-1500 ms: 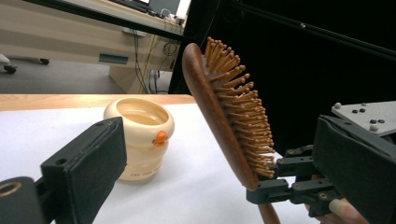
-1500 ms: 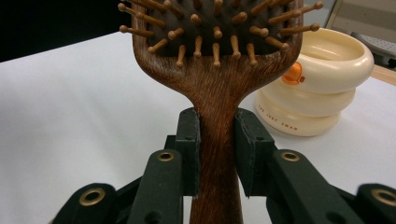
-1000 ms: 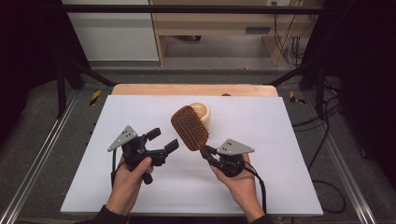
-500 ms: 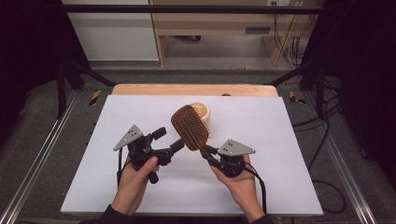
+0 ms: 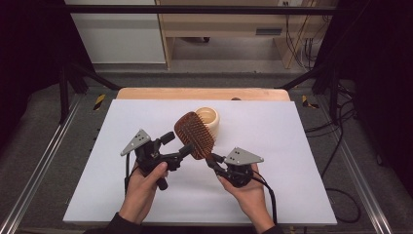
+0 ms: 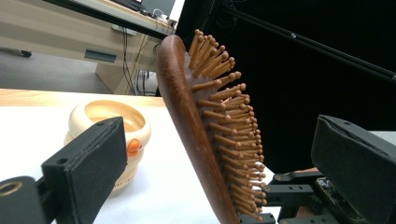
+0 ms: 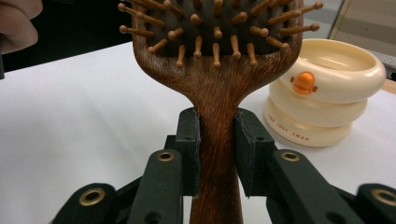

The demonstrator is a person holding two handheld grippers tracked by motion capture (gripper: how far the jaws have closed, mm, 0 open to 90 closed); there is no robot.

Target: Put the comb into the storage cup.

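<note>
White tabletop [image 5: 122,195], wooden strip along far edge; cream pot [image 5: 209,118] standing on it toward far middle.

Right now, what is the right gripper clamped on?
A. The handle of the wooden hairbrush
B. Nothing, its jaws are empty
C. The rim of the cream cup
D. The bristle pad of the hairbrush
A: in the right gripper view the right gripper has both black pads pressed on the brown handle of the wooden hairbrush, below the bristles, while the cream cup stands apart on the table.

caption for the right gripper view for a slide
Right tool clamps the wooden hairbrush by its handle, bristles facing the camera, cream holder behind on the white table.
</note>
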